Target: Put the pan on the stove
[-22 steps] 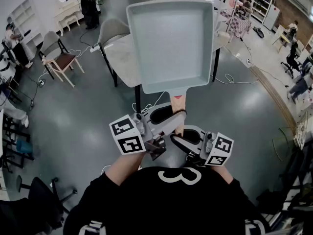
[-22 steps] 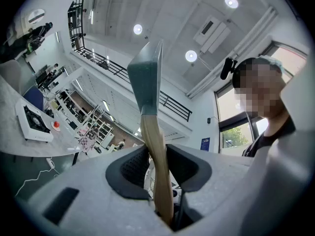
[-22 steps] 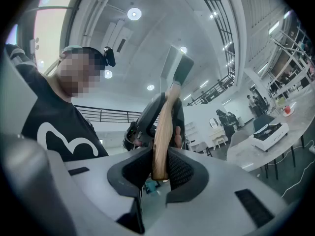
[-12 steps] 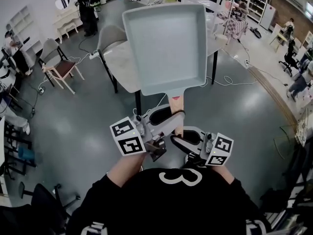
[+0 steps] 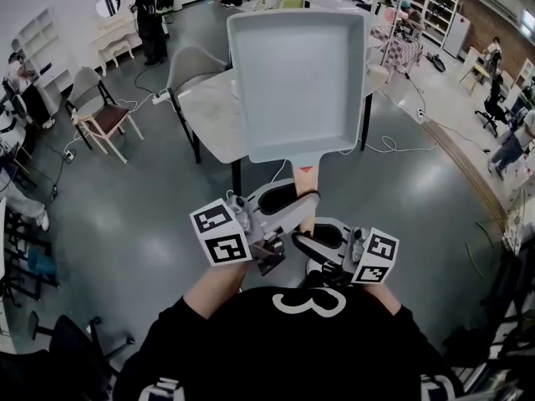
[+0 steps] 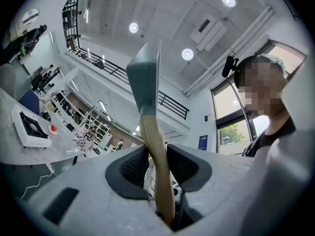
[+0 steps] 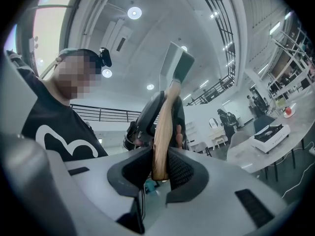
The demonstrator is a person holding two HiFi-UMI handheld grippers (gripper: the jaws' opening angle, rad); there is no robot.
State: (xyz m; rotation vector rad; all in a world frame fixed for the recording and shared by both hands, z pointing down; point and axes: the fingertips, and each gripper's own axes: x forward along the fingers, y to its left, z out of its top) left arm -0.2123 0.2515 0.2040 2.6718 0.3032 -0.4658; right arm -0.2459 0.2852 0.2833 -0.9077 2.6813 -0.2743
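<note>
Grey floor (image 5: 125, 215), glossy, with cables lying across it, fills most of the head view. On it stands a pale stone-topped table (image 5: 205, 111) on dark legs, directly ahead of the person. The pan (image 5: 299, 73) is square, pale grey and shallow-walled. It is held up in the air in front of the table, clear of any surface, and tilted so its empty inside faces the head camera. Two chairs stand left of the table, a grey padded one (image 5: 191, 61) just beside it and a wooden-framed one with a brown seat (image 5: 100, 98) farther off. The stove (image 6: 30, 127) is a white single-burner unit with a dark top. It sits flat on the tabletop, well apart from the pan, with a small red object (image 6: 53, 129) just beside it. The right gripper view also shows it on the table, off to the right. Left gripper (image 6: 158, 166): jaws closed on the pan's wooden handle (image 6: 156, 151), both dark pads pressing the shaft, which runs up between them to the pan seen edge-on. Right gripper (image 7: 160, 168): jaws clamped on the lower end of the same handle, which stops between the pads. In the head view the two grippers sit close together below the pan, left one higher up the handle, marker cubes turned outward.
</note>
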